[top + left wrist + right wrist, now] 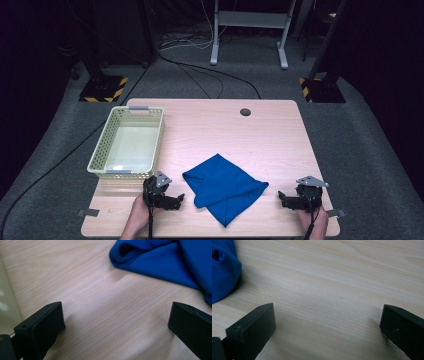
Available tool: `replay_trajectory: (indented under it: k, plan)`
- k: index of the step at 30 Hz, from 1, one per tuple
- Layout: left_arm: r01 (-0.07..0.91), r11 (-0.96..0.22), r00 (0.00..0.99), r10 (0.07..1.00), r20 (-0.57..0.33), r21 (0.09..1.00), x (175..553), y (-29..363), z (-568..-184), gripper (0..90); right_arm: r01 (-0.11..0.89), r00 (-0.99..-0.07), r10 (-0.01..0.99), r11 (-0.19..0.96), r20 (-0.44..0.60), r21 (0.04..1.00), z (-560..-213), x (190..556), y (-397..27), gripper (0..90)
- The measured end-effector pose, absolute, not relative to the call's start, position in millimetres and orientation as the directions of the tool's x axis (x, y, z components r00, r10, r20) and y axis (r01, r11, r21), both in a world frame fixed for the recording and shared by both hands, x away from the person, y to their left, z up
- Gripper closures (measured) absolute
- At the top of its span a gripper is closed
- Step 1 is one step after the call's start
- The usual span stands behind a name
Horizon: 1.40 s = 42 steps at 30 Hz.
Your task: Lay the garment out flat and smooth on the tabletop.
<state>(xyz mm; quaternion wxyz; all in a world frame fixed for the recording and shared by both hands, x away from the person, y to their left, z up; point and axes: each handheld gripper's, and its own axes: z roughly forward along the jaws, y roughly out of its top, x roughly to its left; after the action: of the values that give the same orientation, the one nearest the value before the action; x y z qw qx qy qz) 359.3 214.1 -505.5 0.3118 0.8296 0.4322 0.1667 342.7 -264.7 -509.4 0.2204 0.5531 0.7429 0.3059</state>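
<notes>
Matt blue cloth (225, 187), wood-grain table (270, 135)

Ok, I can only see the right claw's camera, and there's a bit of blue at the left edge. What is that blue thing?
Observer: It's a blue cloth, loosely folded over itself, lying on the near half of the table.
Operator: Is my other claw holding it?
Observer: No. The left claw is open just beside the cloth, with bare wood between its jaws.
Operator: Is there somewhere to put the cloth?
Observer: Yes, a pale basket with holes in its walls sits on the table's left side, beyond the left claw. It looks empty.
</notes>
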Motion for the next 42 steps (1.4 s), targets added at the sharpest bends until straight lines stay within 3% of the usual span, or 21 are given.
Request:
replay_trajectory:
  k: [5, 6, 11, 17, 21, 22, 24, 30, 39, 42]
  plan:
    - [0.579, -0.422, 0.581, 0.814, 0.011, 0.698, 364.6, 206.5, -494.7, 1.0, 0.690, -0.270, 0.961, 0.147, 0.063, 0.709, -507.2, 341.3, -261.2, 0.0]
    - [0.550, -0.419, 0.597, 0.802, 0.010, 0.722, 368.0, 202.8, -488.1, 1.0, 0.674, -0.294, 0.949, 0.122, 0.113, 0.729, -503.2, 339.8, -252.4, 0.0]
    - [0.535, -0.449, 0.625, 0.780, 0.022, 0.716, 379.2, 190.7, -488.1, 1.3, 0.638, -0.370, 0.923, 0.171, 0.104, 0.750, -487.8, 339.5, -219.2, 0.0]
    - [0.549, -0.493, 0.645, 0.763, 0.032, 0.675, 390.6, 171.0, -503.2, 1.9, 0.559, -0.544, 0.839, 0.340, 0.026, 0.756, -472.6, 346.3, -138.5, 0.8]
    - [0.561, -0.483, 0.652, 0.759, 0.001, 0.673, 392.6, 168.1, -505.8, 2.3, 0.548, -0.603, 0.798, 0.432, -0.020, 0.716, -479.8, 353.3, -109.1, 1.1]
    - [0.568, -0.474, 0.652, 0.758, -0.016, 0.673, 393.2, 167.8, -506.7, 2.3, 0.575, -0.614, 0.788, 0.477, -0.034, 0.665, -490.4, 359.9, -98.1, 0.5]
    - [0.561, -0.455, 0.646, 0.763, -0.022, 0.691, 391.7, 166.3, -509.1, 1.7, 0.598, -0.612, 0.790, 0.491, -0.034, 0.633, -501.6, 363.7, -95.9, 0.0]
    - [0.550, -0.454, 0.652, 0.758, -0.020, 0.701, 387.0, 152.9, -509.9, 1.7, 0.594, -0.603, 0.798, 0.453, -0.006, 0.665, -505.3, 361.0, -113.1, 0.0]
    - [0.581, -0.406, 0.594, 0.804, -0.026, 0.705, 391.3, 167.8, -509.7, 3.8, 0.605, -0.609, 0.793, 0.473, -0.010, 0.640, -502.5, 364.3, -113.4, 0.2]
    - [0.585, -0.402, 0.588, 0.808, -0.027, 0.705, 392.0, 171.2, -510.0, 3.6, 0.607, -0.585, 0.811, 0.437, 0.001, 0.664, -497.7, 362.8, -112.0, 7.9]
